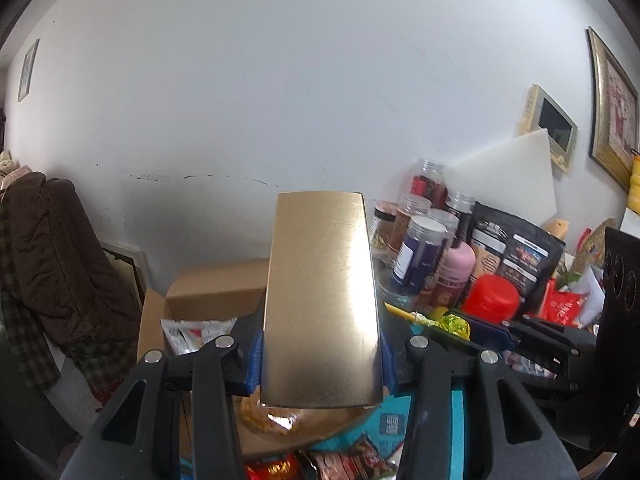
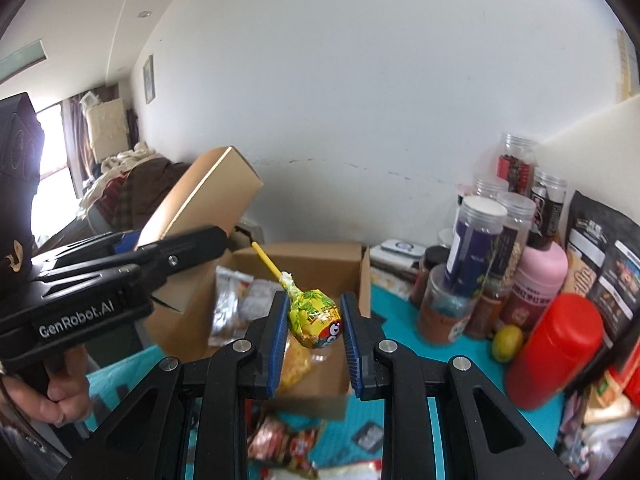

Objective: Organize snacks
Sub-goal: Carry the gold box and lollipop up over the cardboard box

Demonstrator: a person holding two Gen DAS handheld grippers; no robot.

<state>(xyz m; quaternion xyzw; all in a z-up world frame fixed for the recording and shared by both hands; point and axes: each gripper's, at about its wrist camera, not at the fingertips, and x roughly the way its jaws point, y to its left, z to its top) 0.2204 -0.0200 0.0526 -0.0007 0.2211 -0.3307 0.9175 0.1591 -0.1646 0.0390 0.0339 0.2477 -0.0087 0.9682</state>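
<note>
White wall behind; left claw [image 1: 320, 352] grips flat gold cardboard box [image 1: 322, 300], right claw [image 2: 314, 320] clamps yellow-wrapped lollipop [image 2: 316, 318] w/ stick.

Teal table [image 2: 394, 322], cardboard box [image 2: 320, 268], jars [image 2: 474, 240], pouches [image 2: 608, 256]

Jars [image 2: 476, 240] right of carton [image 2: 312, 264]; packets [image 2: 228, 300] in carton.
</note>
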